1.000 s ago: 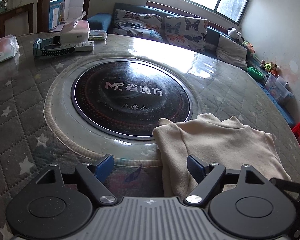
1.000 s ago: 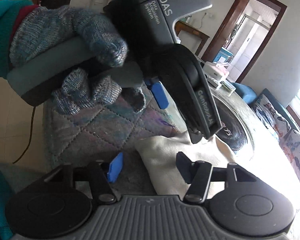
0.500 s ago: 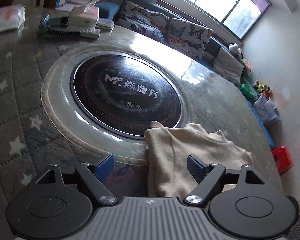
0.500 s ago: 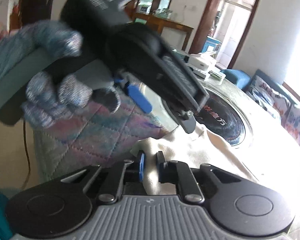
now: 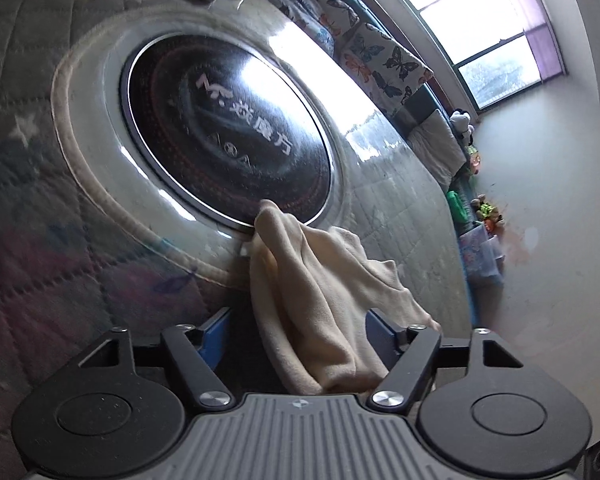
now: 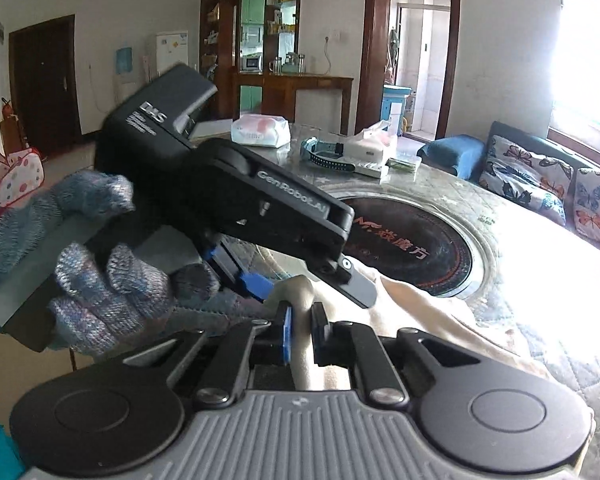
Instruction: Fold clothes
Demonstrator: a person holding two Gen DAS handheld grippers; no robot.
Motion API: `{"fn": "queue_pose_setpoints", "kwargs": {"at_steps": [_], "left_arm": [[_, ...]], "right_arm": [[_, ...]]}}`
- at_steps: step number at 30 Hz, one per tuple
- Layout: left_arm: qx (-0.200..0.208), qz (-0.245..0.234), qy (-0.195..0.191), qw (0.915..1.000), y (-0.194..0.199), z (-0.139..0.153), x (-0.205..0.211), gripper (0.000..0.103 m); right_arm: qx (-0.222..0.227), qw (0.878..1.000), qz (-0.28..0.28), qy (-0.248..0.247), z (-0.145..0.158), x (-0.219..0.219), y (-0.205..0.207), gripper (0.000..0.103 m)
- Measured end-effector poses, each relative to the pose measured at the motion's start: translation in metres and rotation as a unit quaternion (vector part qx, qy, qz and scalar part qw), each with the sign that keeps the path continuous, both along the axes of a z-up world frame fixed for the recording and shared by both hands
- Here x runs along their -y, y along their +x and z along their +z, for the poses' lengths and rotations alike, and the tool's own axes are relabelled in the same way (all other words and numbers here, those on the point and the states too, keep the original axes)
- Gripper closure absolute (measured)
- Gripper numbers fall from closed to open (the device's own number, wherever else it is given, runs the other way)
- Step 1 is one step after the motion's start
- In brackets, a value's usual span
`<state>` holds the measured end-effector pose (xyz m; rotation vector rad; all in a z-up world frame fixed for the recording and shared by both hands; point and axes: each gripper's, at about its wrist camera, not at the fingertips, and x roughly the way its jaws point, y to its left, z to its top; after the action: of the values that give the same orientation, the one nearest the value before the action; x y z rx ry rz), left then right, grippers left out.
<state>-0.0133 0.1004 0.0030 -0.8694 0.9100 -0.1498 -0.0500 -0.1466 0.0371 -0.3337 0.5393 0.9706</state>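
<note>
A cream garment lies bunched on the quilted round table, its far corner reaching the black cooktop disc. My left gripper straddles the near end of the cloth. Its jaws are closing, and the left blue pad still stands clear of the fabric. In the right wrist view my right gripper is shut on a raised fold of the cream garment. Just beyond it a gloved hand holds the left gripper tilted over the same fold.
A tissue pack, a teal watch and small boxes sit at the table's far edge. A sofa with butterfly cushions runs along the window wall. The cooktop disc fills the table's centre.
The right gripper went from open to shut on the garment's edge and rose with it. The left gripper rolled and its jaws narrowed around the cloth, which is now bunched and lifted.
</note>
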Motion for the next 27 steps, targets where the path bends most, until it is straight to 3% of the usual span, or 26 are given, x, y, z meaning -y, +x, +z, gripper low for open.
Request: {"fn": "queue_pose_setpoints", "kwargs": {"at_steps": [3,6,8,15,20,23,27], "left_arm": [[-0.003,-0.001,-0.017,0.9998,0.001,-0.005,0.000,0.050],[-0.017,0.003,-0.038,0.9991,0.003,-0.012,-0.002,0.075],[-0.019,0.009,-0.041,0.9989,0.003,-0.015,-0.004,0.080],[-0.010,0.009,-0.016,0.9998,0.003,-0.011,-0.005,0.084],[-0.003,0.005,0.013,0.9999,0.001,-0.007,0.000,0.084],[0.002,0.002,0.030,0.9995,0.001,-0.003,0.004,0.084],[0.005,-0.001,0.044,0.9990,0.002,-0.001,0.006,0.084]], "right_arm": [[-0.001,1.000,0.003,0.004,0.003,0.002,-0.004,0.095],[-0.002,1.000,0.007,0.001,0.003,0.004,-0.010,0.095],[-0.002,1.000,0.011,-0.005,0.002,0.002,-0.010,0.095],[-0.001,1.000,-0.014,-0.002,0.003,0.018,-0.011,0.085],[0.003,0.995,-0.094,-0.013,0.001,0.055,0.003,0.073],[0.006,0.990,-0.140,-0.021,-0.003,0.072,0.021,0.058],[-0.016,0.972,-0.235,-0.014,-0.013,0.108,0.054,0.055]]}}
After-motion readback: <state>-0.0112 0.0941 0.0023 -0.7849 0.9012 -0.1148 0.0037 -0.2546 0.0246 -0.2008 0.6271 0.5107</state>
